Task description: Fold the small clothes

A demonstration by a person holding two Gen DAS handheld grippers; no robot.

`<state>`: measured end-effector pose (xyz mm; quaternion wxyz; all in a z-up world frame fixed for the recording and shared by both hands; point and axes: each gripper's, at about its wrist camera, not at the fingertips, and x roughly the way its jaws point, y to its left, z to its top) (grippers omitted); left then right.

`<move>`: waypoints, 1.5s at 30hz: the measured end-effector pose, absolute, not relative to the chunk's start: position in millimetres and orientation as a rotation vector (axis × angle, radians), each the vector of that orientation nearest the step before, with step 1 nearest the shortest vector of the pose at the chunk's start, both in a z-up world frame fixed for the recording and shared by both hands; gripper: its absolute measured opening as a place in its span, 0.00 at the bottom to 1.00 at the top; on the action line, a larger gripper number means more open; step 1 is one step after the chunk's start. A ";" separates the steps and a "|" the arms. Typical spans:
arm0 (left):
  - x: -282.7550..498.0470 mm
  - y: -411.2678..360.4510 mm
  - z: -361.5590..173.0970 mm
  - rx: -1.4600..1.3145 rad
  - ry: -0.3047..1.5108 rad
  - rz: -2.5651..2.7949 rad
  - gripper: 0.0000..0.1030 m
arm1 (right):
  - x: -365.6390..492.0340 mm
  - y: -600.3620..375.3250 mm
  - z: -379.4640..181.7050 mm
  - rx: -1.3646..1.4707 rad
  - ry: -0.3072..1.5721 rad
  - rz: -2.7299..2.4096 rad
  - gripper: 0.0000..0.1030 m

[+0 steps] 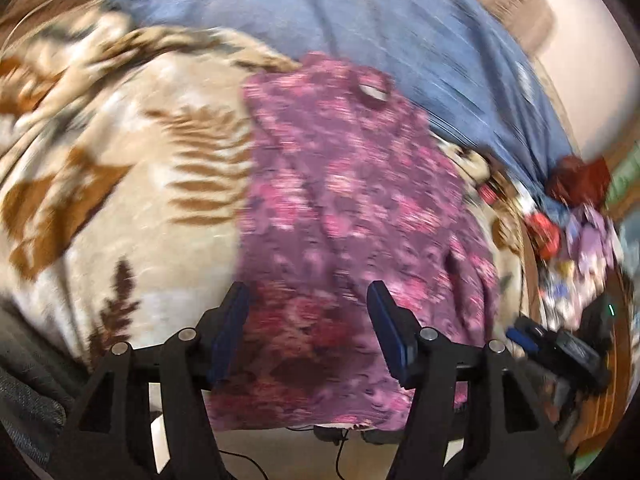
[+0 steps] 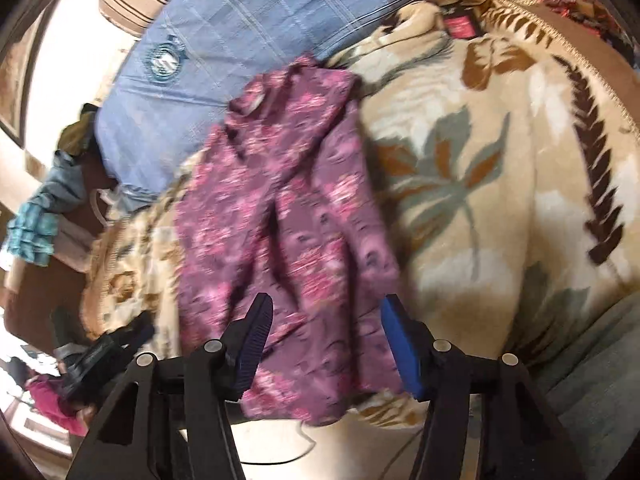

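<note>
A small purple garment with pink flowers (image 1: 340,208) lies lengthwise on a beige leaf-patterned blanket (image 1: 120,200), its neck end far from me. My left gripper (image 1: 308,300) is open above the garment's near hem, empty. In the right wrist view the same garment (image 2: 280,208) lies folded lengthwise with a dark crease down its middle. My right gripper (image 2: 326,312) is open above its near end, empty. The other gripper shows at the left edge (image 2: 108,348) of that view. Both views are motion-blurred.
A blue checked pillow or quilt (image 1: 400,32) lies behind the garment, also in the right view (image 2: 240,20). A heap of mixed clothes (image 1: 572,216) sits at the right. The blanket (image 2: 500,200) spreads wide to the right. Cables lie on the floor below the bed edge (image 1: 320,452).
</note>
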<state>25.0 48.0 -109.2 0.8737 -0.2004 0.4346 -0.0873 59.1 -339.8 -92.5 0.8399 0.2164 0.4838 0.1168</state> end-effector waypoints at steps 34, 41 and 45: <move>-41.8 -198.8 -171.2 0.426 0.952 -0.597 0.59 | 56.2 -411.6 -90.6 0.631 1.023 0.174 0.04; -54.4 -196.6 -167.1 0.524 0.851 -0.548 0.07 | 52.8 -424.9 -72.6 0.763 0.909 0.387 0.04; -44.6 -172.5 -152.1 0.397 0.915 -0.591 0.05 | 55.0 -427.5 -69.7 0.852 0.907 0.490 0.04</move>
